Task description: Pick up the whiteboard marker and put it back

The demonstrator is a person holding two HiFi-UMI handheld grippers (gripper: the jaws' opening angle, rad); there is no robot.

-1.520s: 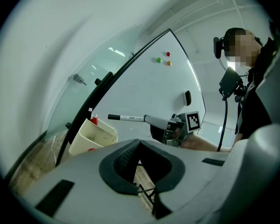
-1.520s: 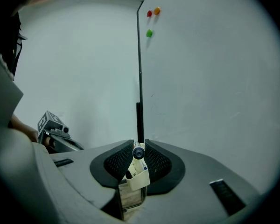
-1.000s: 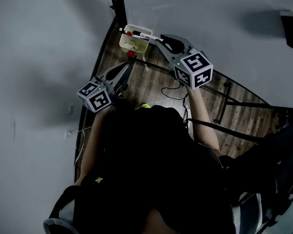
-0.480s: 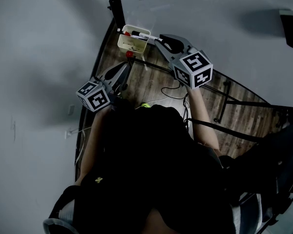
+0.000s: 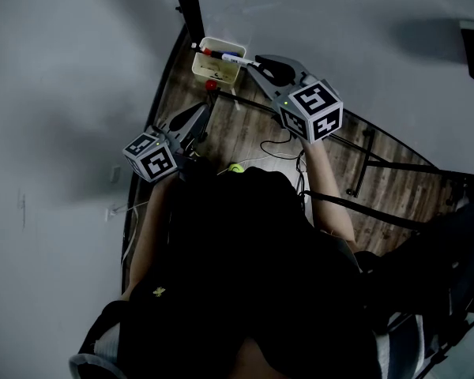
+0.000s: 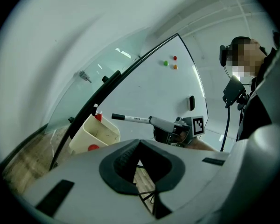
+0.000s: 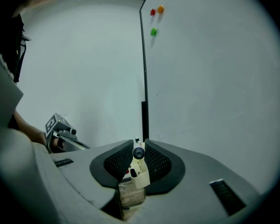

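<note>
My right gripper (image 5: 253,60) is shut on a whiteboard marker (image 5: 231,57), white with a black cap, and holds it level just above a cream pen holder (image 5: 213,71) at the foot of the whiteboard. In the right gripper view the marker (image 7: 138,152) shows end-on between the pads, with the holder (image 7: 139,175) right beneath. The left gripper view shows the marker (image 6: 130,118) sticking out of the right gripper (image 6: 152,121) toward the holder (image 6: 95,133), where a red-capped pen (image 6: 98,117) stands. My left gripper (image 5: 207,109) hangs lower and to the left, its jaws shut on nothing.
The whiteboard (image 6: 158,87) carries red, green and orange magnets (image 6: 170,63) near its top corner. Its black frame edge (image 7: 144,78) runs up beside the grey wall. Black stand legs and cables (image 5: 355,164) cross the wood floor below.
</note>
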